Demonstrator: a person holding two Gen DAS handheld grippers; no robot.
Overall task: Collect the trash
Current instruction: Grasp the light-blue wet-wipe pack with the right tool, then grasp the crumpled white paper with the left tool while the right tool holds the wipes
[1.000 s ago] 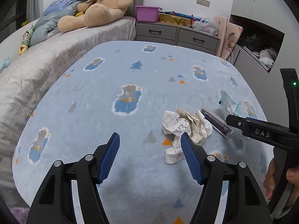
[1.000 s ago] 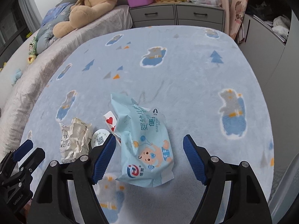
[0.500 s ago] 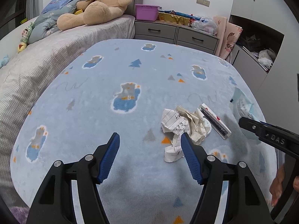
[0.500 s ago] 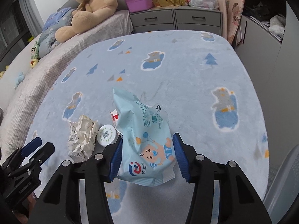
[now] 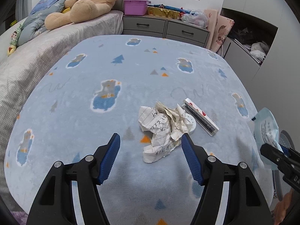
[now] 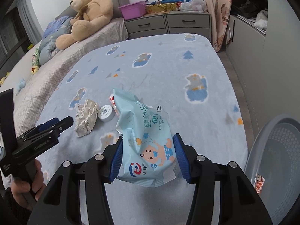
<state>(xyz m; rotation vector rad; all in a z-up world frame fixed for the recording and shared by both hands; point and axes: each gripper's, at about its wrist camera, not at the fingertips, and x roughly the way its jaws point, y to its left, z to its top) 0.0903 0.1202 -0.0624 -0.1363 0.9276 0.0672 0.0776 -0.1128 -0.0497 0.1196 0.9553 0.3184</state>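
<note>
My right gripper (image 6: 147, 155) is shut on a light blue baby-wipes packet (image 6: 145, 140) and holds it lifted above the blue blanket (image 6: 168, 78); the packet also shows at the right edge of the left wrist view (image 5: 266, 129). My left gripper (image 5: 150, 153) is open and empty, just short of a crumpled written paper (image 5: 165, 125), also in the right wrist view (image 6: 85, 117). A white round lid (image 6: 106, 113) and a small white box with red hearts (image 5: 199, 117) lie beside the paper.
A grey mesh waste bin (image 6: 277, 159) stands at the right beside the bed. A teddy bear (image 5: 88, 1) and quilt lie at the bed's head. Grey drawers (image 5: 165, 28) with a purple tub (image 5: 135, 6) stand behind. A cupboard is on the right.
My right gripper closed on the wipes packet and lifted it off the blanket, moving right toward the bin. My left gripper stayed open near the paper.
</note>
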